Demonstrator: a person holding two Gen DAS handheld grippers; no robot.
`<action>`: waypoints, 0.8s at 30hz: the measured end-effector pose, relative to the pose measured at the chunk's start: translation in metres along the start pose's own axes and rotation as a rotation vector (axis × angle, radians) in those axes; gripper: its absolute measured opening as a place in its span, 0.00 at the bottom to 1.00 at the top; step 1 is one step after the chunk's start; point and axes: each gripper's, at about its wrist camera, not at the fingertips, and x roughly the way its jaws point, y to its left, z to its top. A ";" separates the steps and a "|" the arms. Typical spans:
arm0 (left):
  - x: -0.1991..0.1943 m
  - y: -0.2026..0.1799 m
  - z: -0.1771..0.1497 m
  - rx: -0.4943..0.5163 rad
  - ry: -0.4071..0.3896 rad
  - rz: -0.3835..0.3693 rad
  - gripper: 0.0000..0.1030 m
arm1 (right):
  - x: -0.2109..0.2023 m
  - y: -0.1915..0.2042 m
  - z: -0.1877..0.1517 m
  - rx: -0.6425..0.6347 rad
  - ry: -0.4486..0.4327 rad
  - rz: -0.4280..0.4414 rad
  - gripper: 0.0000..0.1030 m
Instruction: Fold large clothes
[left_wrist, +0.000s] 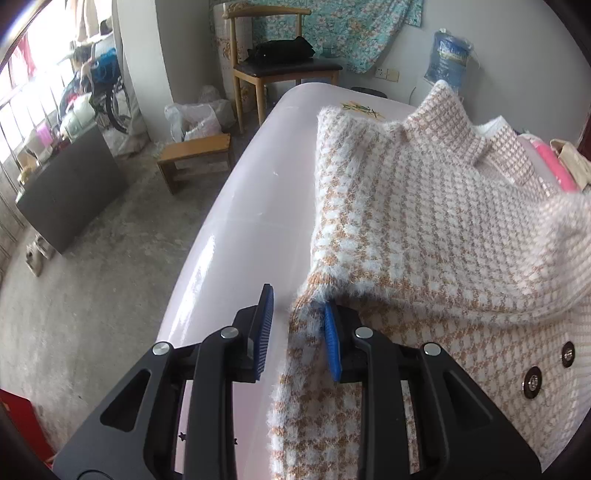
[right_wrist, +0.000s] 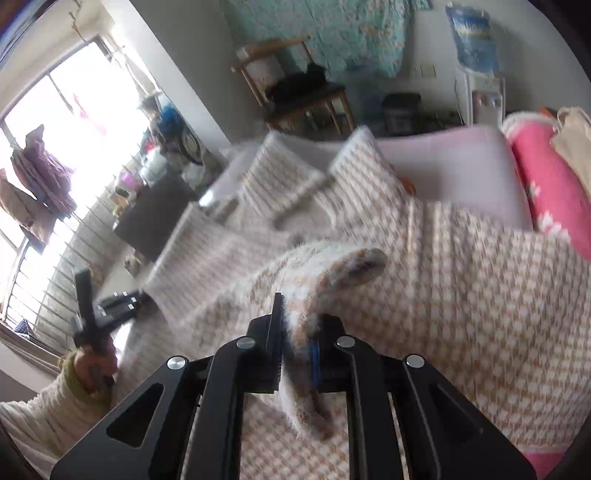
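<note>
Cardigan (left_wrist: 424, 221), fuzzy houndstooth knit, spread on pink table (left_wrist: 236, 229), filling right of frame; lower edge cut off; left gripper (left_wrist: 295, 332) fingers apart, hem between them; right gripper (right_wrist: 297, 343) clamped on a fold of knit, view motion-blurred, collar indistinct.

I see bare pale pink glossy bench (left_wrist: 236, 236) open along my left side, with the fuzzy white-and-tan houndstooth knit coat (left_wrist: 443, 229) covering the rest; a rolled pink fleece blanket (right_wrist: 546, 184) crowds the right edge
</note>
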 end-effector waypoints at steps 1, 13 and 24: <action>0.000 0.006 0.000 -0.030 0.004 -0.036 0.25 | 0.008 -0.011 -0.007 0.024 0.050 -0.024 0.18; -0.068 0.036 0.006 -0.063 -0.039 -0.357 0.45 | 0.008 -0.063 -0.020 0.256 0.123 0.060 0.55; 0.031 -0.040 0.105 0.106 0.023 -0.106 0.50 | 0.042 -0.045 -0.013 0.220 0.166 -0.088 0.20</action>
